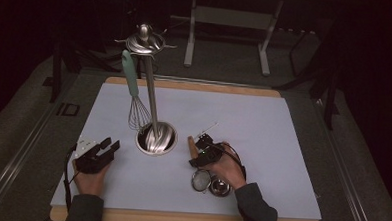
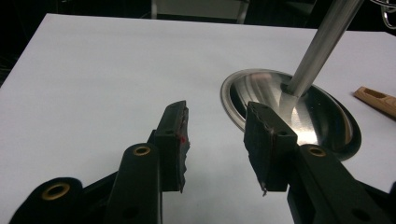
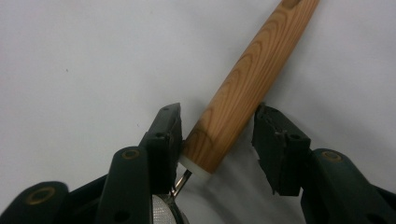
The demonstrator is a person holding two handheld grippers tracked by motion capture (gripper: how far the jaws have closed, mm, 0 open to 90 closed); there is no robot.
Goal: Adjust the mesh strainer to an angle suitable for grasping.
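Steel stand (image 1: 156, 138) mid-mat; teal-handled whisk (image 1: 134, 95) hanging from it; metal frame (image 1: 228, 22) behind table.

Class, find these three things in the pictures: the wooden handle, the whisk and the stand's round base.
wooden handle (image 3: 233, 93), right gripper view, on the middle of its grained shaft.
whisk (image 1: 139, 113), high view, on its wire loops.
base (image 2: 331, 123), left gripper view, on the shiny dished surface right of the pole.

hand-held gripper (image 3: 217, 144) | jaws apart | astride wooden handle (image 3: 247, 79)
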